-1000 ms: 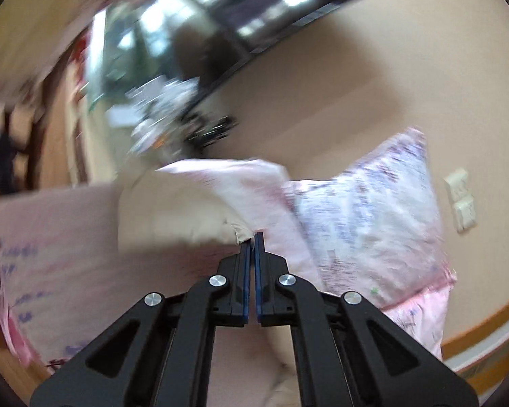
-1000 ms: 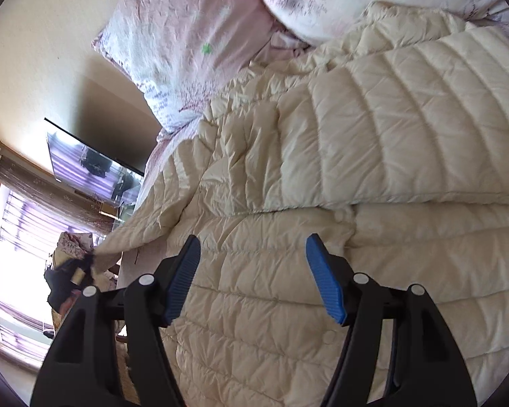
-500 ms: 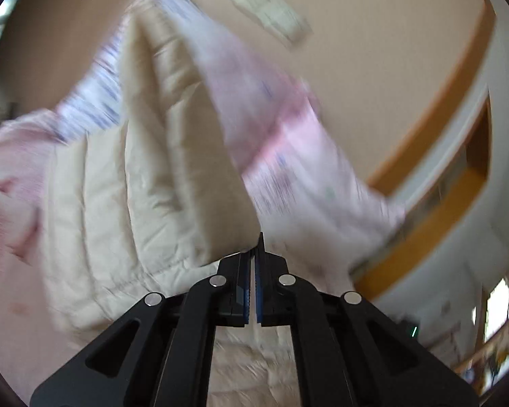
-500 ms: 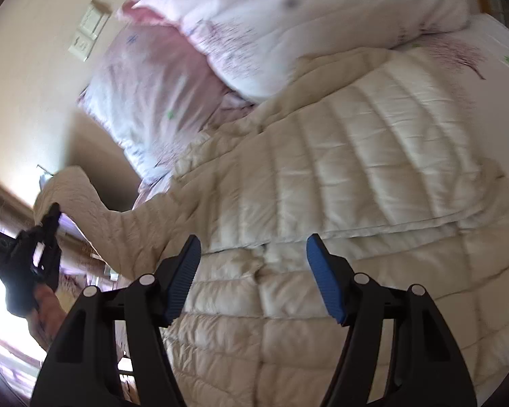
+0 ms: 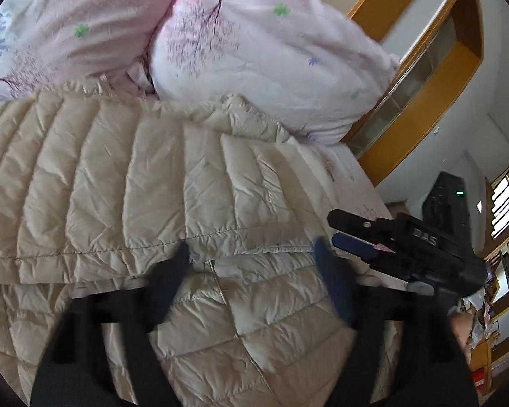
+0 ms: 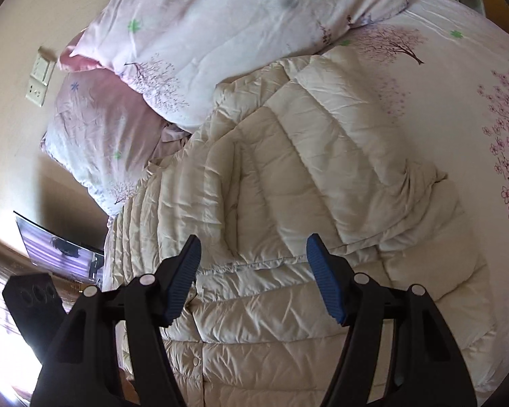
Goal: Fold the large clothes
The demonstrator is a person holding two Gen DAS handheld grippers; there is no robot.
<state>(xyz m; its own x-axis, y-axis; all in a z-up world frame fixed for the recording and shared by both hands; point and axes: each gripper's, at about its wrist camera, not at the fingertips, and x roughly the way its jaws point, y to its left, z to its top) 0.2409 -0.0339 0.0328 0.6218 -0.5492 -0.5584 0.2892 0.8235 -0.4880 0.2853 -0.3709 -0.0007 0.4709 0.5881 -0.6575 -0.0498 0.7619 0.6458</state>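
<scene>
The cream quilted jacket lies spread on the bed, its top end against the two pillows at the head edge. Left hand-held gripper: fingers wide apart, empty. Right hand-held gripper: fingers wide apart, empty, above the jacket.

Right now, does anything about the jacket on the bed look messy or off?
Mostly neat, but the cream puffer jacket bunches into a crumpled fold at its right edge, beside the floral bedsheet. Nothing looks damaged.
</scene>
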